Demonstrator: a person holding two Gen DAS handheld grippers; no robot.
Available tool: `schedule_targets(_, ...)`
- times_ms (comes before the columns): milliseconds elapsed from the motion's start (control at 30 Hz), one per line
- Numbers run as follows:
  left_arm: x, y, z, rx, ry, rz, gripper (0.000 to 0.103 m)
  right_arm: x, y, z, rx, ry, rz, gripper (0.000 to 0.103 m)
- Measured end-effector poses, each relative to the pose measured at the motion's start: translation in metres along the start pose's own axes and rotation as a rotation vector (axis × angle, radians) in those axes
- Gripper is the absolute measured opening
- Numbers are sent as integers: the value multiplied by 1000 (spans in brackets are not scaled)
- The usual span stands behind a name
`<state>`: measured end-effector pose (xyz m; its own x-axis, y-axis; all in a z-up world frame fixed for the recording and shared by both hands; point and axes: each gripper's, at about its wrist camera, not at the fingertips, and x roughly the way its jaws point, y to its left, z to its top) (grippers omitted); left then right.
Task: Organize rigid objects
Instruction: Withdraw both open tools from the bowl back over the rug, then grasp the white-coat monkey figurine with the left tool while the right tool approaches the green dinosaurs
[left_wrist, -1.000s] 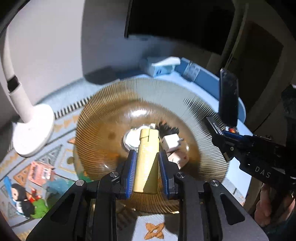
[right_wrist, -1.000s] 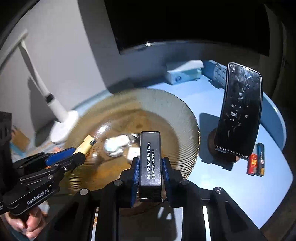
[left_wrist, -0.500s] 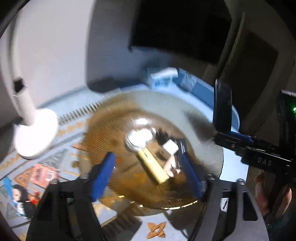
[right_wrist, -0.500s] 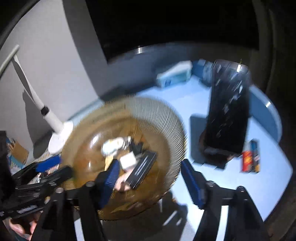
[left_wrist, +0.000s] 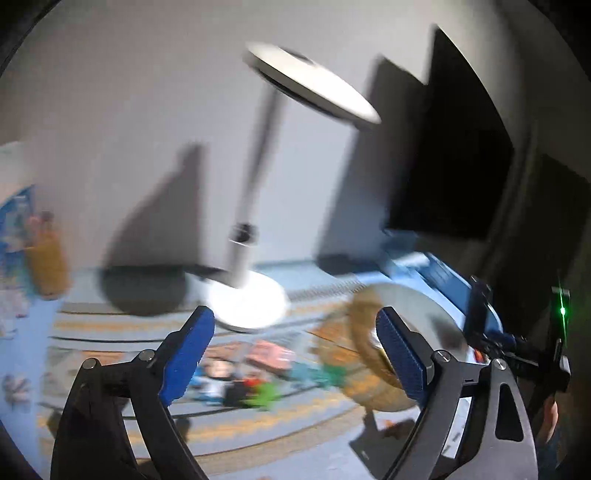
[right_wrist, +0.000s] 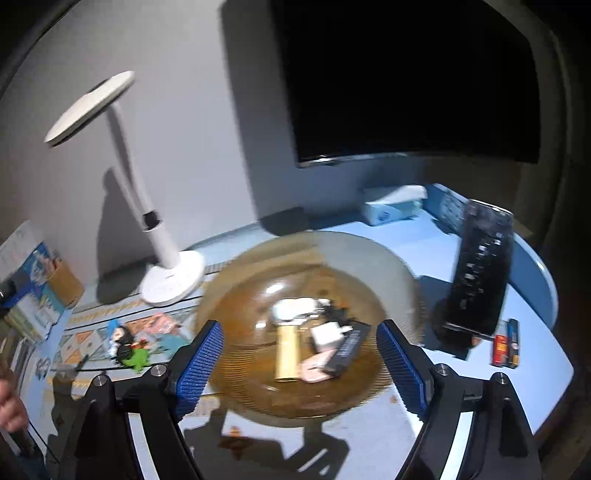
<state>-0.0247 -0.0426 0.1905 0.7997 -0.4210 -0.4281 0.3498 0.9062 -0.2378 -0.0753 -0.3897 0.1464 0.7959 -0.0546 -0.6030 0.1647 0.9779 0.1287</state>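
An amber ribbed glass bowl (right_wrist: 391, 266) stands on the blue table. In it lie a yellow lighter (right_wrist: 287, 352), a black rectangular block (right_wrist: 347, 350), a white charger cube (right_wrist: 327, 332) and a white round piece (right_wrist: 291, 308). My right gripper (right_wrist: 301, 363) is open and empty, raised above the bowl's near rim. My left gripper (left_wrist: 295, 354) is open and empty, pulled back left of the bowl (left_wrist: 369, 332), facing the lamp. The left view is blurred.
A white desk lamp (right_wrist: 173, 273) stands left of the bowl, also in the left wrist view (left_wrist: 247, 302). A black phone (right_wrist: 480, 273) leans on a stand at right, small batteries (right_wrist: 506, 343) beside it. Toy figures (right_wrist: 129, 343) lie on the patterned mat. A tissue box (right_wrist: 391, 206) sits at the back.
Both grippers opened and dropped their loads into the bowl: the left let go of the yellow lighter, the right the black block. Both then drew back and up; the left swung leftward.
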Motion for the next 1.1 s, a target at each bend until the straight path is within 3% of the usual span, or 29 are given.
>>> schedule_targets(200, -66, 60, 0, -55, -89, 145, 89, -5, 46, -4, -67, -10, 72, 89)
schedule_targets(333, -88, 87, -7, -81, -113, 193, 99, -1, 76, -11, -130, 6, 109, 89)
schedule_targets(433, -92, 105, -17, -88, -104, 225, 99, 7, 96, -20, -173, 35, 136, 89)
schedule_targets(533, -81, 122, -31, -107, -44, 217, 99, 17, 114, -32, -215, 76, 151, 89)
schedule_targets(667, -45, 135, -48, -138, 90, 130, 99, 34, 134, -49, -264, 135, 158, 89)
schedule_targets(933, 23, 133, -78, -123, 251, 137, 99, 58, 157, -67, -354, 206, 145, 89)
schedule_targets(1100, 52, 123, -90, -96, 332, 104, 99, 90, 142, -77, -262, 320, 183, 89)
